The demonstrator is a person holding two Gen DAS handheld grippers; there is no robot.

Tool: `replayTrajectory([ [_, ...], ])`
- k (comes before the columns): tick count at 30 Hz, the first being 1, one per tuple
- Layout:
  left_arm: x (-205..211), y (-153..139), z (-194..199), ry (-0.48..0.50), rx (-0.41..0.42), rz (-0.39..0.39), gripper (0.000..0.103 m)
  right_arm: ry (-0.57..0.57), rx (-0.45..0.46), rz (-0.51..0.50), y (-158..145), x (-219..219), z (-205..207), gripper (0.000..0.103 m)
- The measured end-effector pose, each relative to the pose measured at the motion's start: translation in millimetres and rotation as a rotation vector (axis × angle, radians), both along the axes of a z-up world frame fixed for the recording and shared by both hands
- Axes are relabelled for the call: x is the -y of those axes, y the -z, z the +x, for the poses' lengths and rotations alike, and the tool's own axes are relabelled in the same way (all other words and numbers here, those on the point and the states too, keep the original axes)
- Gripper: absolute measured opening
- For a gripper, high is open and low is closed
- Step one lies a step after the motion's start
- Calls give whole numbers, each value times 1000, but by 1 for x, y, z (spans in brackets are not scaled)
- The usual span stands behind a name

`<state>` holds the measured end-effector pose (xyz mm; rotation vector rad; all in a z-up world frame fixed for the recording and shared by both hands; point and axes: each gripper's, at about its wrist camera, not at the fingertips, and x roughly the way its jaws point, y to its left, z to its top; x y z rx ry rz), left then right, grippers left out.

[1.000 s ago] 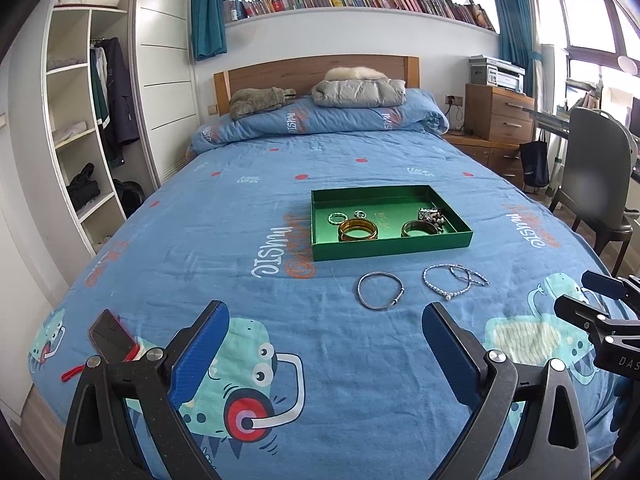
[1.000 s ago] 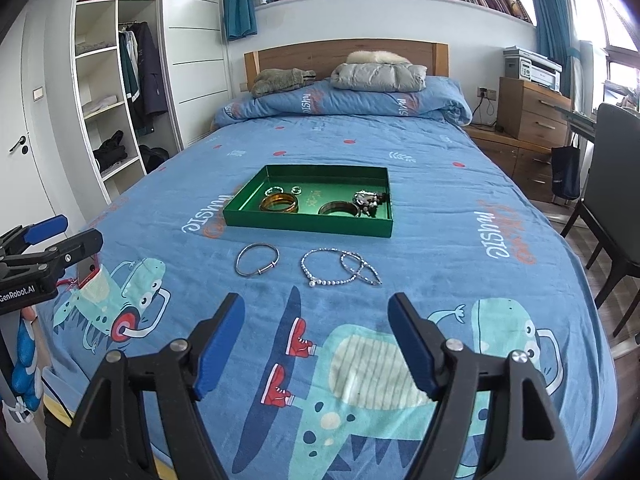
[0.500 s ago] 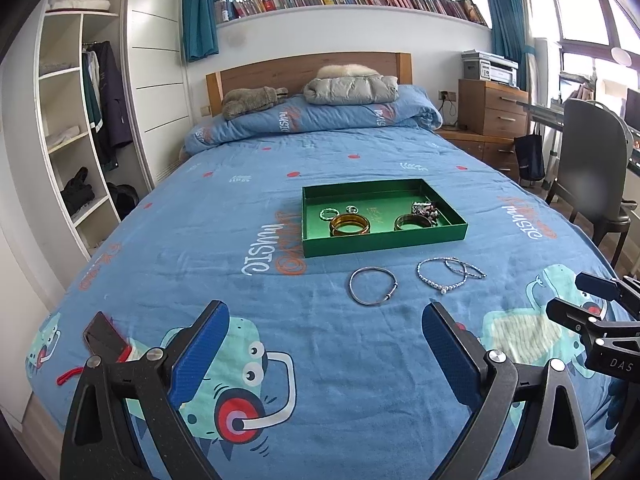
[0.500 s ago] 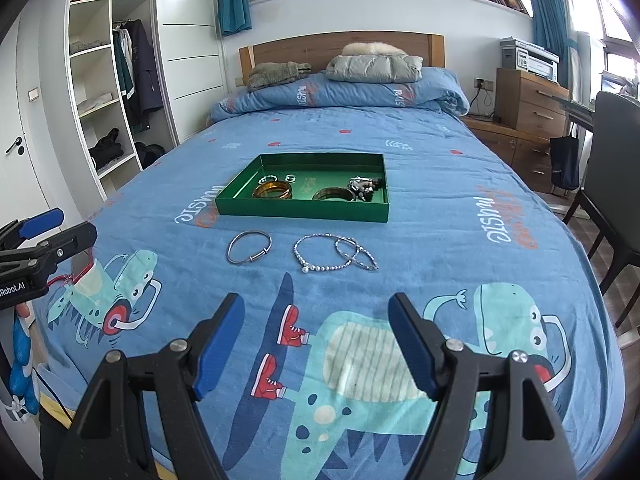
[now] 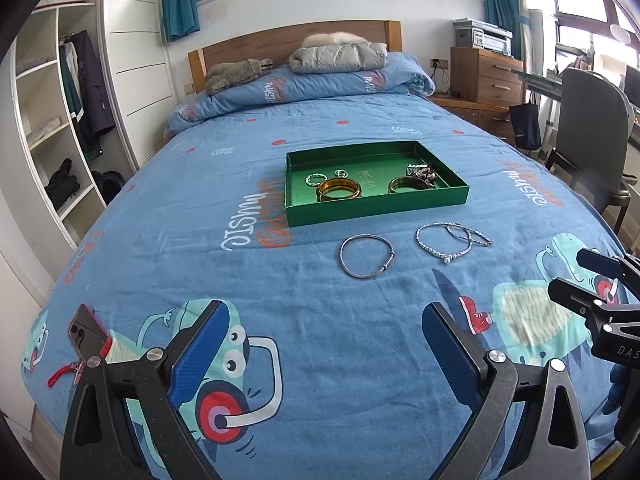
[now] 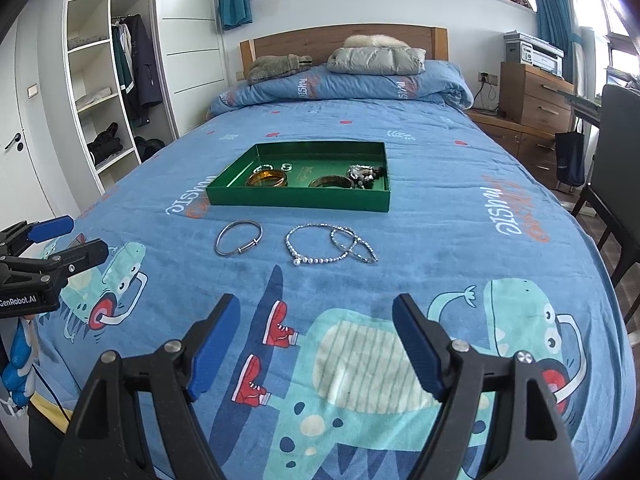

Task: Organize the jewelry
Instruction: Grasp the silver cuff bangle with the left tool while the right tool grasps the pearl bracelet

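Note:
A green tray point(image 5: 376, 209) point(image 6: 298, 202) lies mid-bed and holds an amber bangle point(image 5: 338, 197) point(image 6: 267, 183), a second bangle point(image 5: 404, 189), small rings and a dark cluster. In front of it on the blue cover lie a silver bangle point(image 5: 341, 257) point(image 6: 240, 251), a beaded bracelet point(image 5: 445, 259) point(image 6: 320, 260) and a thin chain bracelet point(image 5: 480, 240) point(image 6: 362, 254). My left gripper point(image 5: 325, 307) hangs open over the cover, short of the silver bangle. My right gripper point(image 6: 316, 300) is short of the beaded bracelet, its jaws opening with nothing between them.
A phone in a red case point(image 5: 86, 330) lies at the bed's near left corner. A folded duvet point(image 5: 304, 88) with jackets fills the head end. A wardrobe point(image 5: 48, 120) stands left of the bed; a chair point(image 5: 592, 120) and a dresser point(image 5: 486, 76) stand right.
Both grippers have sunk toward the bed and come a little closer to the jewelry. The right jaws stand slightly wider. The jewelry and tray have not moved.

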<state>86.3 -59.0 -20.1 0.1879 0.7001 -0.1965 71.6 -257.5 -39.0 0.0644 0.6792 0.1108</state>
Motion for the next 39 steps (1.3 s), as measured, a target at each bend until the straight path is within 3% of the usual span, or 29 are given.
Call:
replayTrajectory([
  [12, 0, 21, 26, -13, -59, -10, 96, -26, -68, 41, 25, 4, 26, 78],
  [27, 0, 39, 54, -21, -93, -2, 97, -89, -62, 10, 33, -2, 52, 78],
  [39, 7, 62, 94, 39, -168, -81, 99, -161, -92, -65, 42, -2, 95, 78],
])
